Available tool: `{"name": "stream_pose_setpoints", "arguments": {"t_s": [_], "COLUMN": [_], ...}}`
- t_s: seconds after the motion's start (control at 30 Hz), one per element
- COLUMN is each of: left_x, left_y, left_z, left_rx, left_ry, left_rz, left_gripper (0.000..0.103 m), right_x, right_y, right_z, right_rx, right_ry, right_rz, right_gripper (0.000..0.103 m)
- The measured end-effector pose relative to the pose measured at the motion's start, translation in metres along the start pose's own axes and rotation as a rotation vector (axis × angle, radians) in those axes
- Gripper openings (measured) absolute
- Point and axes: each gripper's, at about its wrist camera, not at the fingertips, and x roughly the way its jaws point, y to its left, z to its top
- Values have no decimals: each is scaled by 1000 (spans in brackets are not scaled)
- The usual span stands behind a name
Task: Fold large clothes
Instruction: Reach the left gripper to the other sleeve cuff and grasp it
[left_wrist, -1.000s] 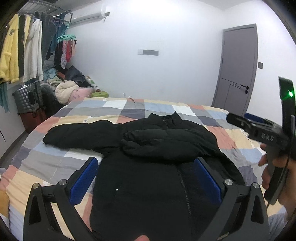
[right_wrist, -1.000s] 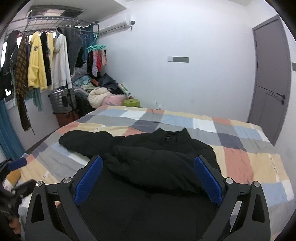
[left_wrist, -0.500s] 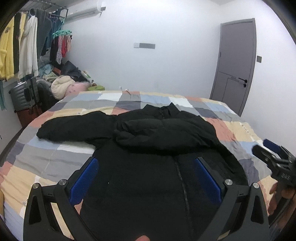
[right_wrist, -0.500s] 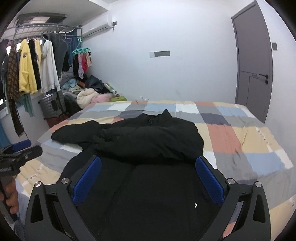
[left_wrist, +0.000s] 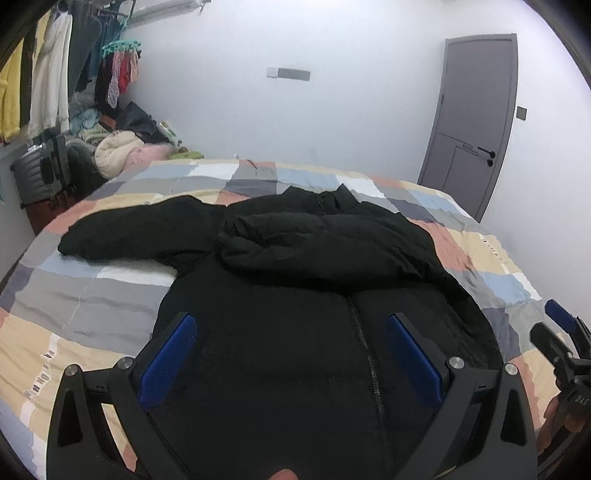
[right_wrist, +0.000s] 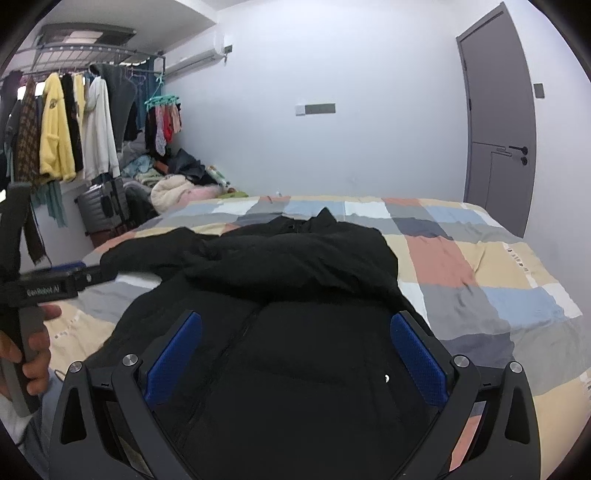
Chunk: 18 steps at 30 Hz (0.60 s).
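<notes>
A large black padded jacket (left_wrist: 295, 295) lies front-up on the bed with its zipper closed. One sleeve is folded across the chest; the other sleeve (left_wrist: 140, 232) stretches out to the left. The jacket also shows in the right wrist view (right_wrist: 306, 314). My left gripper (left_wrist: 291, 354) is open and empty, hovering above the jacket's lower half. My right gripper (right_wrist: 295, 354) is open and empty, also above the lower half. The right gripper shows at the right edge of the left wrist view (left_wrist: 561, 332); the left gripper shows at the left of the right wrist view (right_wrist: 55, 284).
The bed has a patchwork checked cover (left_wrist: 92, 295). A clothes rail with hanging garments (right_wrist: 74, 129), a suitcase (right_wrist: 103, 206) and a heap of clothes (right_wrist: 173, 184) stand at the left. A grey door (right_wrist: 498, 129) is at the back right.
Both grippers have moved lower and closer to the jacket's lower half. The right gripper has dropped from high at the right of the left view to low at its edge.
</notes>
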Motion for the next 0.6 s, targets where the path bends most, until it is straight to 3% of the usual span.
{"name": "stream_pose_setpoints", "arguments": {"t_s": [0.1,0.33,0.43,0.53,0.6], "left_x": [8,24,38,62,79], "left_y": [25,123,179,241,285], "left_z": [10,59,83,104,109], "left_rx": [-41,-138,-182,-196,-264], "left_ry": [20,20,19,5,31], "left_rz": [-27,19,73,197,216], "left_gripper": [102,102,102,102,102], "right_x": [-1,5,9,13,16], "right_y": [-1,-11,-12,-12,-10], "right_z": [-3,-4,-4,-4,-4], "right_rx": [5,27,38,43,43], "right_ry": [-18,-25,-14,3,14], "right_rz": [-15,-44,-52,-58,-60], "right_gripper": [103,103,103,103,103]}}
